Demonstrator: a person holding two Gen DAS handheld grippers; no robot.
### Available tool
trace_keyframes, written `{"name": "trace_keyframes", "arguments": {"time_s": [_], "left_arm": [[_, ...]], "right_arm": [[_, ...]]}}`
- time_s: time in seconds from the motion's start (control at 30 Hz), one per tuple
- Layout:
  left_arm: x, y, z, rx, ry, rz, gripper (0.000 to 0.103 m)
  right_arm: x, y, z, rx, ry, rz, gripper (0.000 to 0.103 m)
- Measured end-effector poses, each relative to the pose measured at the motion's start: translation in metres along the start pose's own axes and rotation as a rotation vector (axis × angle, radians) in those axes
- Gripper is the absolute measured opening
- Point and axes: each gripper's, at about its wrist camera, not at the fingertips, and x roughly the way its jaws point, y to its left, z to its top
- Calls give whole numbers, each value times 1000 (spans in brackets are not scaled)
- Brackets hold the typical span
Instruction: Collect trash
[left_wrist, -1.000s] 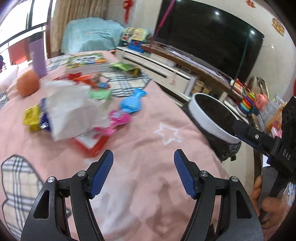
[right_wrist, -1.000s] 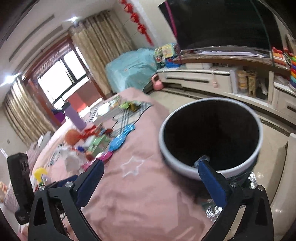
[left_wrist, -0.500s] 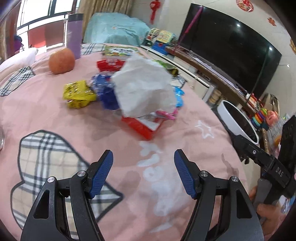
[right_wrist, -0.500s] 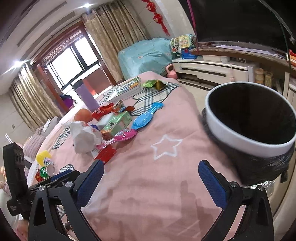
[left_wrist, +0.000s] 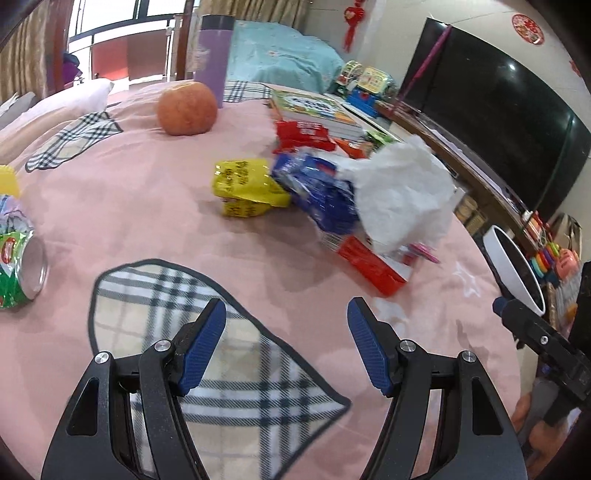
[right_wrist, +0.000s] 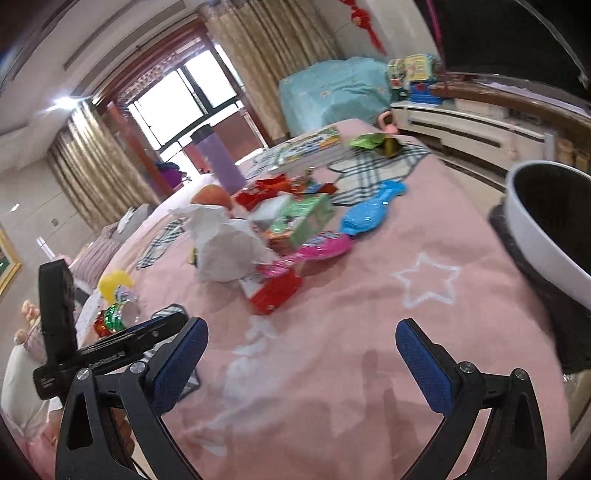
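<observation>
A heap of trash lies on the pink bedspread (left_wrist: 147, 206): a crumpled white tissue (left_wrist: 402, 195), a blue wrapper (left_wrist: 321, 192), a yellow packet (left_wrist: 243, 188), a red box (left_wrist: 373, 264). A crushed green can (left_wrist: 18, 269) lies at the left. The white-rimmed black bin (right_wrist: 554, 221) stands off the bed's right edge; it also shows in the left wrist view (left_wrist: 513, 266). My left gripper (left_wrist: 286, 347) is open and empty, short of the heap. My right gripper (right_wrist: 299, 365) is open and empty, between the heap (right_wrist: 229, 247) and the bin.
An orange (left_wrist: 186, 108), a purple flask (left_wrist: 212, 59) and books (left_wrist: 317, 110) sit beyond the heap. Blue, pink and green packets (right_wrist: 306, 221) lie in the right wrist view. A TV (left_wrist: 491, 99) and a low cabinet (right_wrist: 472, 129) line the right wall.
Both grippers have swung left, away from the bin and toward the heap. The bin slid to the right edge of both views. The can came into the left wrist view. Both stayed open.
</observation>
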Motion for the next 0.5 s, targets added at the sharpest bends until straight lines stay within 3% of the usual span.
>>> {"name": "trace_keyframes", "arguments": {"time_s": [0.5], "left_arm": [[19,12,23,18,0,37,70]], "right_arm": [[42,28,27,-89,-10,75,99]]}}
